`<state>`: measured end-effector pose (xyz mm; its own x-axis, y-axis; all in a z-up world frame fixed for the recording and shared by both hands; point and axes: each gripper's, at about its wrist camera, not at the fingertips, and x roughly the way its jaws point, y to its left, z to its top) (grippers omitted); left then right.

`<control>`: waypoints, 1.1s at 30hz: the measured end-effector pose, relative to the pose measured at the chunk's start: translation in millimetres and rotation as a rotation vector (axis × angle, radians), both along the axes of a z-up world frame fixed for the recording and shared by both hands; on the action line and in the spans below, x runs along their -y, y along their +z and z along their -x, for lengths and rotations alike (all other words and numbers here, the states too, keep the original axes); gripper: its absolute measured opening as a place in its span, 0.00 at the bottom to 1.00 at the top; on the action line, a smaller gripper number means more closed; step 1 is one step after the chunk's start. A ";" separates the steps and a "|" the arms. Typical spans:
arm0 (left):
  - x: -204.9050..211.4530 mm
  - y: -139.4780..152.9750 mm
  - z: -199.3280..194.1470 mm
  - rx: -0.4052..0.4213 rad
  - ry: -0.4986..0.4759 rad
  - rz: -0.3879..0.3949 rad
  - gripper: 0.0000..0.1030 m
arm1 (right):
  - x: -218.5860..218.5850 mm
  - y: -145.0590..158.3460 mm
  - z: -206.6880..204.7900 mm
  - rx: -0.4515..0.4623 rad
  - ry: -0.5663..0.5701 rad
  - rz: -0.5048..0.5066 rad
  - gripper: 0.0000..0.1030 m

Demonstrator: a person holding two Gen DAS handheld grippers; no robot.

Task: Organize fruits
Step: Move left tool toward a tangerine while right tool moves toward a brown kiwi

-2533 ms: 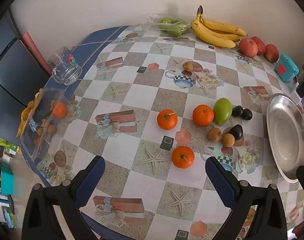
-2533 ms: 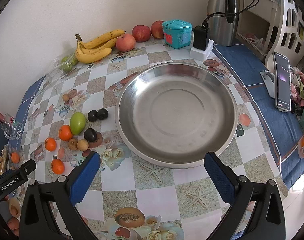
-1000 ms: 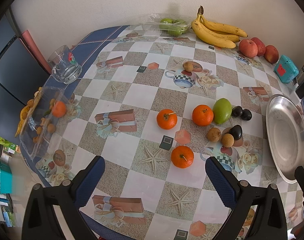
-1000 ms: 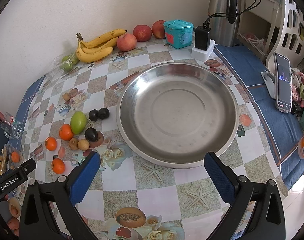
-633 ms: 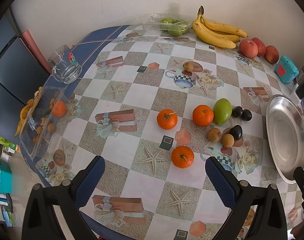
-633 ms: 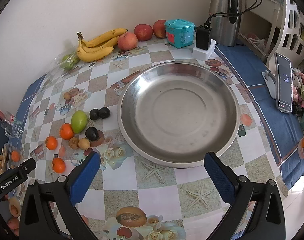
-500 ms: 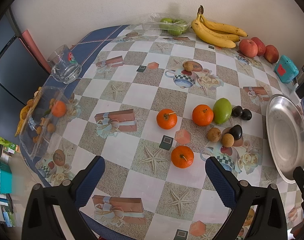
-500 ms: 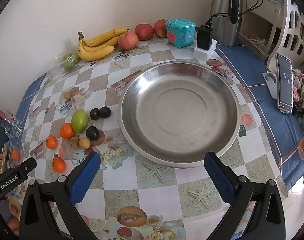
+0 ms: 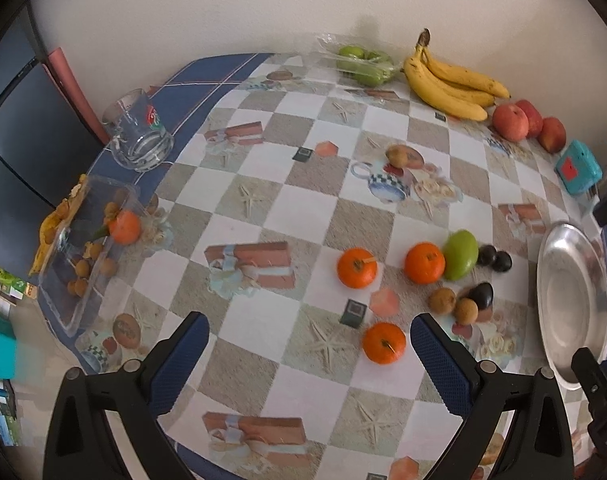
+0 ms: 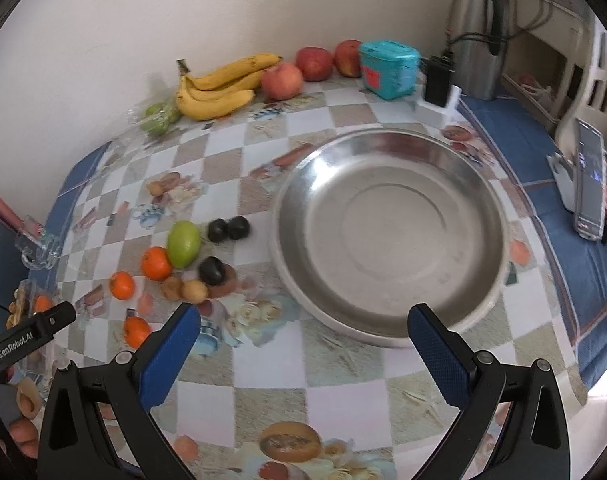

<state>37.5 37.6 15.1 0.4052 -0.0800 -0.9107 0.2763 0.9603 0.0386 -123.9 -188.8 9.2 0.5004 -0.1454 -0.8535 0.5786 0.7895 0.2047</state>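
A cluster of loose fruit lies mid-table: three oranges, the nearest just ahead of my left gripper, a green mango, dark plums and small brown fruits. A large steel bowl stands empty in front of my right gripper. Both grippers are open and empty, held above the table's near edge. Bananas, red apples and bagged green fruit lie along the far wall. The cluster also shows left of the bowl in the right wrist view.
A glass mug and a clear plastic box holding an orange and small fruits stand at the left table edge. A teal tin, charger, steel thermos and a phone on a stand are at the right.
The right wrist view has shifted so the bowl and fruit sit further right in it; the image is slightly blurred. The left gripper has barely moved. Both stay open.
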 end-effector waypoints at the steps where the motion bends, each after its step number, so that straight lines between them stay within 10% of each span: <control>1: -2.2 0.8 -2.8 0.001 -0.001 0.009 1.00 | -2.0 1.2 -3.1 0.012 0.012 -0.007 1.00; 33: 27.8 -57.3 -1.2 -0.052 -0.234 0.039 1.00 | -25.7 -25.9 -66.9 0.008 0.152 -0.012 1.00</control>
<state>38.7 9.9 -42.2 0.3245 -0.2017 -0.9241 0.4925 0.8702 -0.0170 -57.0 -163.1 -16.7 0.5231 -0.0574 -0.8503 0.4507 0.8654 0.2188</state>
